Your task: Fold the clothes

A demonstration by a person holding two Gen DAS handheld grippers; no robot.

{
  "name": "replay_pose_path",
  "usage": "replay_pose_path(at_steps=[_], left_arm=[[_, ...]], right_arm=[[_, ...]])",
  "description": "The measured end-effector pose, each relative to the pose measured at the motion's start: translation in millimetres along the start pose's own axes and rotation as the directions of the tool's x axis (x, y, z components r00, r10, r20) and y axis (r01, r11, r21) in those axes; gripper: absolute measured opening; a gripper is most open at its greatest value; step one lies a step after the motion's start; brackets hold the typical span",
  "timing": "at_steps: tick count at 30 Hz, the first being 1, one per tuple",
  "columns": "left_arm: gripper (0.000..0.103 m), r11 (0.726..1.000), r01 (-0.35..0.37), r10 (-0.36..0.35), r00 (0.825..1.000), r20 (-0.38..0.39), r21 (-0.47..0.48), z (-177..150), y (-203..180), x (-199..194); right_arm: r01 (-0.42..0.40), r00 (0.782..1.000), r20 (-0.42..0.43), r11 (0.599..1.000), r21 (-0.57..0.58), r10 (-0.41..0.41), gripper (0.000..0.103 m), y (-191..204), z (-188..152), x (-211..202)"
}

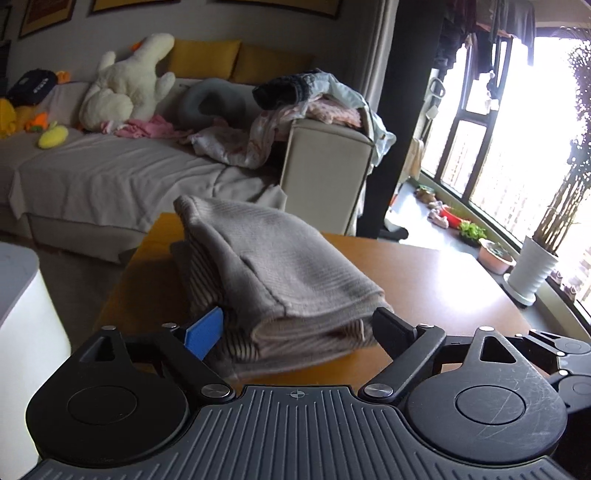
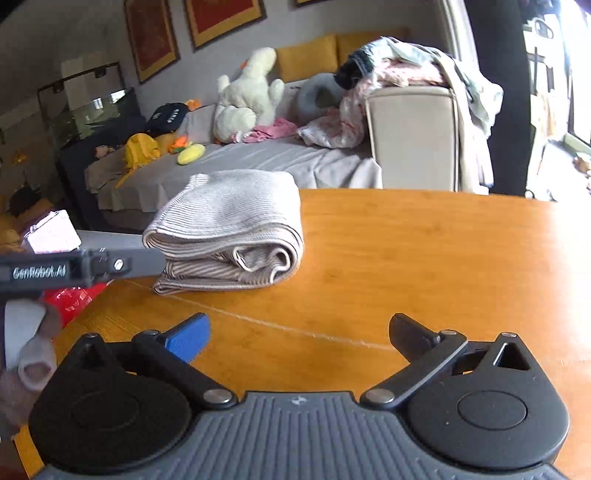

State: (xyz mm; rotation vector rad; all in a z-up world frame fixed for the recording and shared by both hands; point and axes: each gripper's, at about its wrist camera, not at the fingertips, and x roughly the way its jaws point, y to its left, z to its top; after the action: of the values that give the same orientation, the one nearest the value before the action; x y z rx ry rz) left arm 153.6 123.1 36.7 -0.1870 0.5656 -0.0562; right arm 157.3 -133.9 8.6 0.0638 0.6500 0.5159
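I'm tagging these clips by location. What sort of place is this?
Most likely a home living room. A sofa with a big plush toy and a heap of unfolded clothes on its arm stands behind a wooden table; framed pictures hang above.

Daylight only, from large window (image 1: 517, 122) at right in left wrist view; panes blown out to white. Glare washes right side of wooden table (image 1: 461, 280); its left side in shadow. Folded grey garment (image 1: 280, 266) casts soft shadow leftward. Right wrist view dimmer, more even, table (image 2: 424, 258) warm orange. Strong fisheye bending at edges: picture frames and sofa (image 2: 295, 158) lean. Slight motion blur throughout, worst at near left edge.
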Motion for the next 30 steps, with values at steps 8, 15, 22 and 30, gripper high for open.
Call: replay_pose_path(at_steps=[8, 15, 22, 30], left_arm=[[0.103, 0.99, -0.141, 0.141, 0.984, -0.105, 0.007, -65.9, -23.9, -7.0], [0.103, 0.968, -0.243, 0.25, 0.959, -0.133, 0.067, -67.3, -33.7, 0.6], [0.103, 0.963, -0.265, 0.27, 0.954, -0.129, 0.054, -67.6, -33.2, -0.8], [0.103, 0.96, -0.277, 0.281, 0.952, -0.125, 0.049, -67.0, -34.8, 0.8]], right_arm=[[0.117, 0.993, -0.025, 0.987, 0.109, -0.115, 0.103, -21.3, -29.9, -17.1], [0.224, 0.971, -0.078, 0.974, -0.026, -0.225, 0.103, -5.7, -30.2, -5.7], [0.252, 0.962, -0.091, 0.965, -0.071, -0.258, 0.103, -5.8, -23.2, 10.7], [0.228, 0.968, -0.09, 0.97, -0.09, -0.236, 0.103, -6.5, -24.2, 10.3]])
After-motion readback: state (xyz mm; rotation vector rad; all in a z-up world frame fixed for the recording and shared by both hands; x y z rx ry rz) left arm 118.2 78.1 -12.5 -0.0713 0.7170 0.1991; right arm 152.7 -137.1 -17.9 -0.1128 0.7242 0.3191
